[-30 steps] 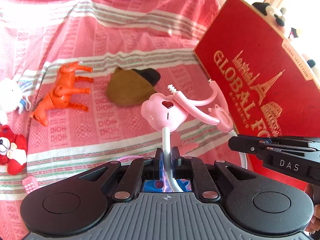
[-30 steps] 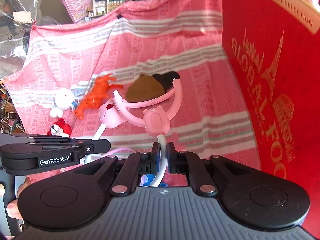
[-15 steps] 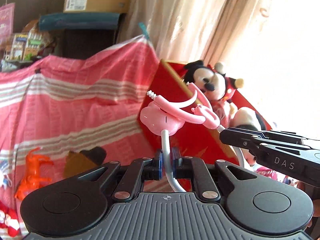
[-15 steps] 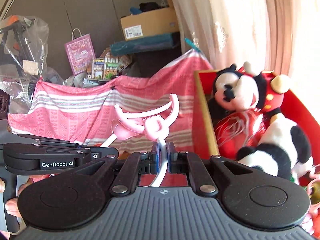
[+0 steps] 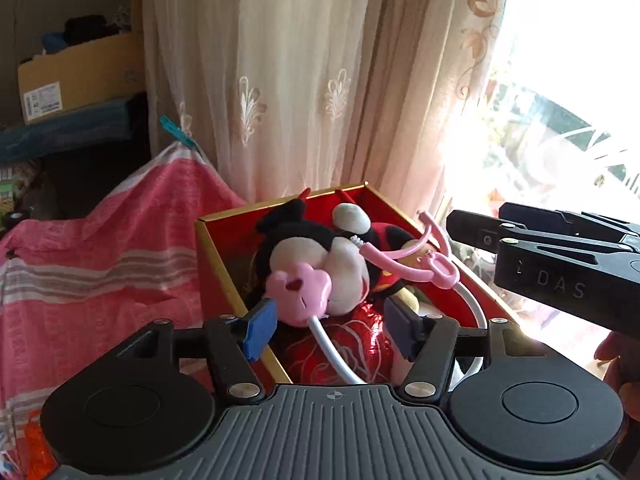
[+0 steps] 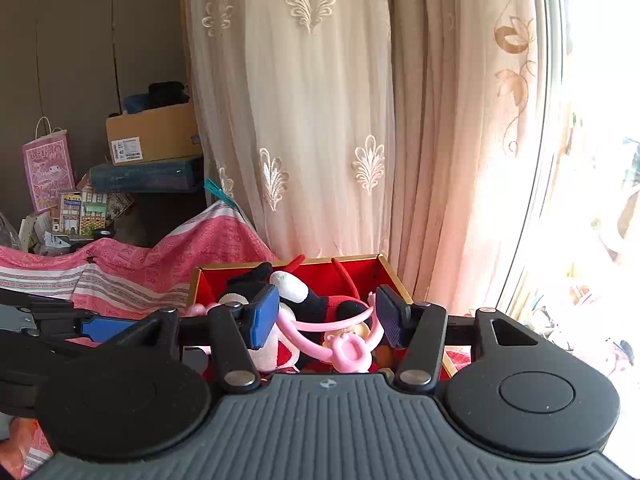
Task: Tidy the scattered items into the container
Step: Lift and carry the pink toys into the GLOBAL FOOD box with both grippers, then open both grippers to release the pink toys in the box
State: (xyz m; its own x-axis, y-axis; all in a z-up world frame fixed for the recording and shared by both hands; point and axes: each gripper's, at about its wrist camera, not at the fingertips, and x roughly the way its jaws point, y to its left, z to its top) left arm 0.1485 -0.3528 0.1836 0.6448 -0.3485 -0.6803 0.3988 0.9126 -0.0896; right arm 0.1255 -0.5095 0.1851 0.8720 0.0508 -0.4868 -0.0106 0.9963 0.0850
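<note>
**Toy stethoscope loose on a full box**

Both the left tool (image 5: 326, 330) and right tool (image 6: 324, 320) stand apart, gripping nothing. The toy stethoscope (image 5: 304, 296) lies on the mouse doll (image 5: 320, 256) inside the red box (image 5: 218, 256). Its tubing near the right rim could snag a withdrawing finger and drag it out.

Looks like someone's home — a lived-in room that doubles as storage. There's a sheer embroidered curtain (image 6: 340, 120) over a bright window (image 5: 568, 100), and a pink striped cloth (image 5: 100, 264) draped over the furniture. Off in the corner sit a cardboard box (image 6: 154, 134) with a shipping label, a pink paper gift bag (image 6: 48, 170), and a little model house (image 6: 82, 212) — typical household clutter. A red gift box (image 5: 212, 264) stuffed with plush toys like the Mickey Mouse plush (image 5: 320, 248) adds to it.
</note>
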